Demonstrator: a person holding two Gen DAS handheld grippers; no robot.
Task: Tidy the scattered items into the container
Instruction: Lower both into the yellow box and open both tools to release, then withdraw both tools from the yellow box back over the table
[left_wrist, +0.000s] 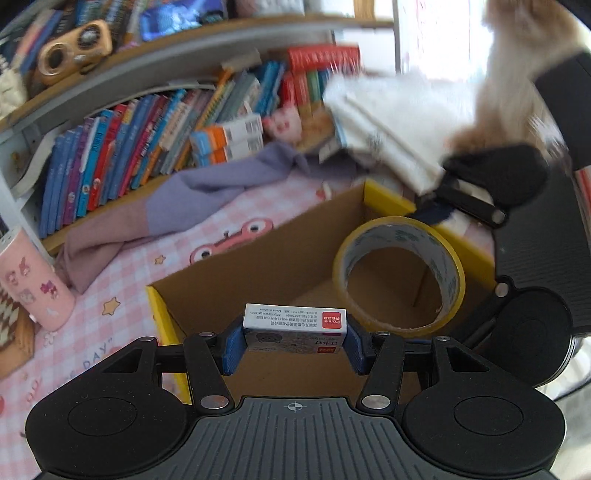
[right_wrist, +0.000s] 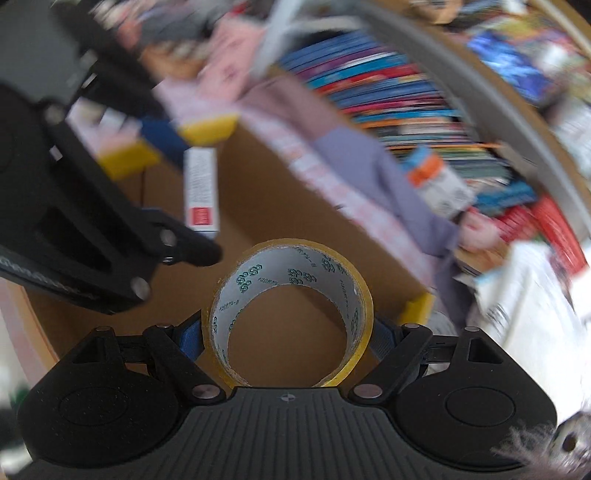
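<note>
My left gripper (left_wrist: 293, 343) is shut on a small white box with a red label (left_wrist: 294, 326), held crosswise between its blue pads over the open cardboard box (left_wrist: 258, 266) with yellow corners. My right gripper (right_wrist: 288, 332) is shut on a roll of yellowish tape (right_wrist: 288, 314), its core facing the camera, also above the cardboard box (right_wrist: 295, 206). In the left wrist view the tape roll (left_wrist: 399, 273) hangs over the box's right half with the right gripper's black body beside it. In the right wrist view the small box (right_wrist: 201, 192) shows at the upper left in the left gripper's fingers.
The cardboard box stands on a pink checked cloth (left_wrist: 122, 295). A purple and mauve cloth (left_wrist: 177, 206) lies behind it, then a shelf of books (left_wrist: 147, 147). A pink cup (left_wrist: 29, 284) stands at left. White papers (left_wrist: 391, 122) pile up at the back right.
</note>
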